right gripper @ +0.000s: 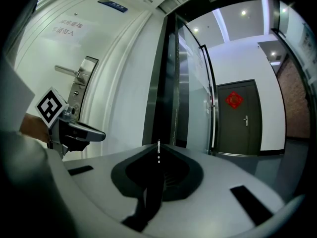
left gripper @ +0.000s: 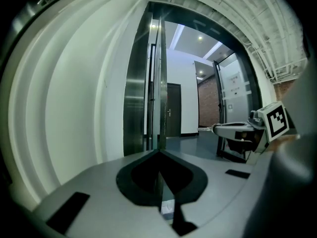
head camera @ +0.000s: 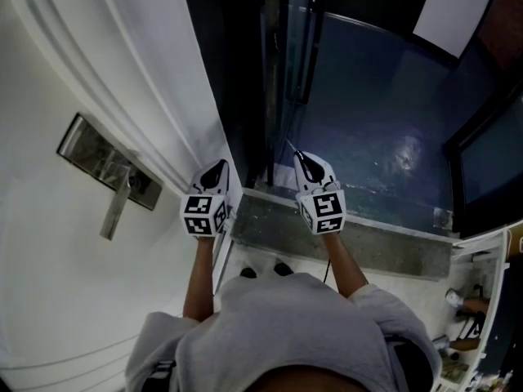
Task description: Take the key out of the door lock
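Both grippers are held side by side in front of the open doorway, as seen in the head view. They are well apart from the lock plate [head camera: 96,158] on the white door [head camera: 65,72] to the left.

The left gripper [head camera: 216,170] is set just beside the door's edge. In the left gripper view its jaws are seen pressed together, with nothing between them. The left gripper [left gripper: 159,153] is pointed along the door's edge into a corridor.

The jaws of the right gripper [head camera: 306,163] are closed on a thin strip of bright metal, taken to be the key [right gripper: 158,148]. The strip is seen edge-on at the very tip of the right gripper [right gripper: 157,157], upright, with small marks along it. In the head view the key [head camera: 292,149] is shown as a fine line reaching past the jaw tips, over the dark floor [head camera: 368,113].

The handle [head camera: 117,209] is seen hanging down across the lock plate. In the right gripper view the same lock plate [right gripper: 81,88] and handle [right gripper: 67,70] are found at the left, on the door face, behind the left gripper [right gripper: 74,130]. Whether anything sits in the keyhole cannot be told.

A grey stone sill [head camera: 351,237] is crossed by both grippers. Farther off, a dark door [right gripper: 237,123] with a red ornament [right gripper: 234,99] is seen at the corridor's end.
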`<action>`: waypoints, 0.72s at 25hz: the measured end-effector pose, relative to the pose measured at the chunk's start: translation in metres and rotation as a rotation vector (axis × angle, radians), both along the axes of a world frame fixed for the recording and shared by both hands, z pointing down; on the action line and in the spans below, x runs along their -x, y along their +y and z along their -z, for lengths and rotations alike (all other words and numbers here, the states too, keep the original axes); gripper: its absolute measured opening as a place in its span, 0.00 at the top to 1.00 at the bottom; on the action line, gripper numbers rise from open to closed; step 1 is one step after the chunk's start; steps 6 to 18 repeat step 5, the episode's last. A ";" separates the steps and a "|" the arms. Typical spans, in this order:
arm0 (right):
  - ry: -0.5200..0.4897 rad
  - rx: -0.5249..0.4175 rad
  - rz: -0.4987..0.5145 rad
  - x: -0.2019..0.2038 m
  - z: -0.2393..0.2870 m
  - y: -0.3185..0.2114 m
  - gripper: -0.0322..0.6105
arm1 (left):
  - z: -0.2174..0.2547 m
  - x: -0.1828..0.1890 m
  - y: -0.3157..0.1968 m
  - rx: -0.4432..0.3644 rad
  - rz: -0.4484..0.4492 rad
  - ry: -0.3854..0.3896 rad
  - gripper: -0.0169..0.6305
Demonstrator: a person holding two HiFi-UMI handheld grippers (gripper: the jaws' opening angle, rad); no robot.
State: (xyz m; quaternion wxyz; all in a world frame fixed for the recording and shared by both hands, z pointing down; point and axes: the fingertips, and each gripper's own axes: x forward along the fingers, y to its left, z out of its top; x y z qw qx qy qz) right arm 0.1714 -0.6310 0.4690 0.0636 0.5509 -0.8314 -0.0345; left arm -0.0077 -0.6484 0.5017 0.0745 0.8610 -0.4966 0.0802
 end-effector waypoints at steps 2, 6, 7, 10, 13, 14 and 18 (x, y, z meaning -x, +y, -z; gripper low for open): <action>0.001 -0.002 0.003 0.001 0.001 0.000 0.90 | 0.000 -0.001 0.001 0.000 0.000 0.000 0.95; 0.001 -0.006 0.005 0.002 0.003 0.001 0.90 | 0.001 -0.001 0.003 0.000 -0.002 -0.001 0.95; 0.001 -0.006 0.005 0.002 0.003 0.001 0.90 | 0.001 -0.001 0.003 0.000 -0.002 -0.001 0.95; 0.001 -0.006 0.005 0.002 0.003 0.001 0.90 | 0.001 -0.001 0.003 0.000 -0.002 -0.001 0.95; 0.001 -0.006 0.005 0.002 0.003 0.001 0.90 | 0.001 -0.001 0.003 0.000 -0.002 -0.001 0.95; 0.001 -0.006 0.005 0.002 0.003 0.001 0.90 | 0.001 -0.001 0.003 0.000 -0.002 -0.001 0.95; 0.001 -0.006 0.005 0.002 0.003 0.001 0.90 | 0.001 -0.001 0.003 0.000 -0.002 -0.001 0.95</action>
